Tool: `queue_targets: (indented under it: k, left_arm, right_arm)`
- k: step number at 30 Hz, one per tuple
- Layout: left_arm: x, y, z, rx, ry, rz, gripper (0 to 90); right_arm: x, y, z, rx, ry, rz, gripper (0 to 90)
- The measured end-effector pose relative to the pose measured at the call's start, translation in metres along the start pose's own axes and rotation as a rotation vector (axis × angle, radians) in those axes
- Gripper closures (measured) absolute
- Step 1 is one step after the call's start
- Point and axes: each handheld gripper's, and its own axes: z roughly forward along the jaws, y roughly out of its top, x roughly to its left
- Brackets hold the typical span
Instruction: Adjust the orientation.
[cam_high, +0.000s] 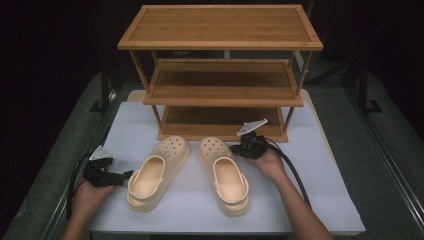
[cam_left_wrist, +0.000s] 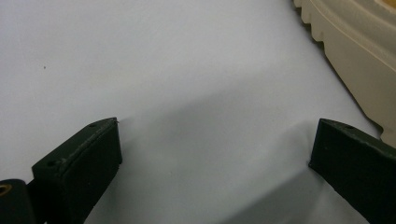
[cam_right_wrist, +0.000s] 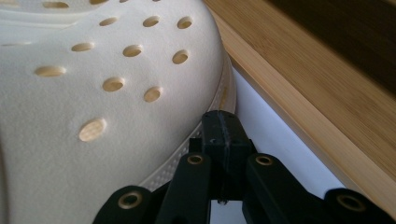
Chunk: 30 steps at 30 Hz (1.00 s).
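Two cream clogs lie side by side on the white table, toes toward the rack: the left clog (cam_high: 155, 175) and the right clog (cam_high: 222, 167). My left gripper (cam_high: 127, 174) rests on the table just left of the left clog's heel. In the left gripper view my left gripper (cam_left_wrist: 215, 128) is open, with bare table between the jaws and the clog's ridged sole (cam_left_wrist: 355, 42) at the upper right. My right gripper (cam_high: 235, 148) sits at the right side of the right clog's toe. My right gripper (cam_right_wrist: 223, 119) is shut and empty, its tip against the perforated toe's (cam_right_wrist: 116, 93) rim.
A three-shelf bamboo rack (cam_high: 220, 46) stands at the back of the table (cam_high: 310, 195); its shelves hold nothing. Its bottom rail (cam_right_wrist: 303, 93) runs close to the right of my right gripper. Cables trail from both grippers. Dark floor surrounds the table.
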Motion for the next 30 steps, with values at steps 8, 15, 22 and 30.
queue_targets:
  k: [8, 15, 22, 30]
  left_arm:
    - [0.0, 0.0, 0.0, 0.0, -0.001, 0.0, 1.2]
    - [0.0, 0.0, 0.0, 0.001, 0.0, 0.001, 1.2]
    - [0.0, 0.0, 0.0, -0.001, 0.001, 0.001, 1.2]
    - [0.0, 0.002, -0.003, -0.002, -0.01, -0.008, 1.5]
  right_arm:
    - [0.003, 0.003, 0.002, -0.02, 0.011, 0.002, 89.8]
    - [-0.002, -0.002, -0.028, -0.055, -0.011, 0.024, 84.6]
    - [0.002, -0.019, -0.065, -0.063, -0.023, 0.057, 69.8]
    - [0.009, -0.036, -0.089, -0.104, -0.021, 0.094, 56.8]
